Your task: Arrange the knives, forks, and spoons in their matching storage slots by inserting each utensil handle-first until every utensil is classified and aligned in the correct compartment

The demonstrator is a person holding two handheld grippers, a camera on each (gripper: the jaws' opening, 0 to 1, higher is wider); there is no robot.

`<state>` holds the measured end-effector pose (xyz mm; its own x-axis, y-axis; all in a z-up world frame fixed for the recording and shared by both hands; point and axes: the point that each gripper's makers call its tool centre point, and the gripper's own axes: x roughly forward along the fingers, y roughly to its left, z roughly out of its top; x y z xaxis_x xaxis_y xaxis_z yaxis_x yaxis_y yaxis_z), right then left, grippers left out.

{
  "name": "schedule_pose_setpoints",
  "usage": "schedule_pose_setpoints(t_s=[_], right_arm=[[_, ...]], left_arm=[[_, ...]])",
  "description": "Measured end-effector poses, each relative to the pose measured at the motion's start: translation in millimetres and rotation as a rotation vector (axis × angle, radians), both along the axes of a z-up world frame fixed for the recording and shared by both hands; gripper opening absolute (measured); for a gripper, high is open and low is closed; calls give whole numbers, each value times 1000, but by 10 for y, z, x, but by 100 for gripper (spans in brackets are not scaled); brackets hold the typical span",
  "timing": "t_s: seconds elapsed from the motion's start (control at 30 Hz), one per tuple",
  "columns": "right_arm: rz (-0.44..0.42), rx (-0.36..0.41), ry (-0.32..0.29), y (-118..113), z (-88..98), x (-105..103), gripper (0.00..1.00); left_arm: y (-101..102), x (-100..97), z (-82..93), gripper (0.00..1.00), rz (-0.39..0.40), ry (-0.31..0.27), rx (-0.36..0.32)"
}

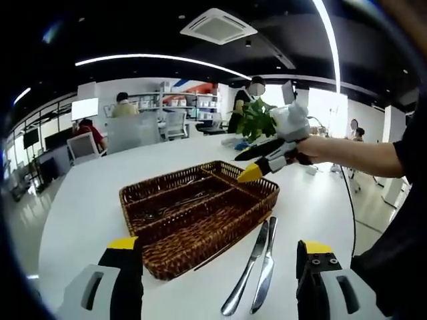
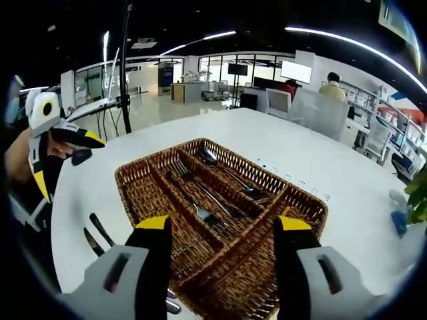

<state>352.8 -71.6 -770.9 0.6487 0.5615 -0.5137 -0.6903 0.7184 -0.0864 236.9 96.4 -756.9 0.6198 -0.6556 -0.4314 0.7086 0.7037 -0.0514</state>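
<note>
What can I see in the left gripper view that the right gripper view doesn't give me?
Left gripper view: two knives at full length, side by side on the table beside the wicker basket, and the right hand-held gripper above its far corner. Right gripper view: a look down into the compartments, with forks and a spoon plain, and the left hand-held gripper at the side. Shared: the basket, the table.
</note>
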Motion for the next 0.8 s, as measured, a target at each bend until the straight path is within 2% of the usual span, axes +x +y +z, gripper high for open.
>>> schedule_pose_setpoints(t_s=[0.4, 0.5, 0.63, 0.8], right_arm=[[-50, 29, -35, -92, 140, -304, 79], [-75, 15, -45, -131, 106, -404, 81], [-109, 59, -32, -172, 79, -518, 85], [-135, 63, -32, -249, 69, -645, 87]], left_arm=[[21, 32, 27, 100, 16, -4, -19], [10, 33, 38, 100, 11, -12, -19], [-7, 24, 35, 100, 11, -12, -22], [-10, 17, 35, 100, 19, -20, -24]])
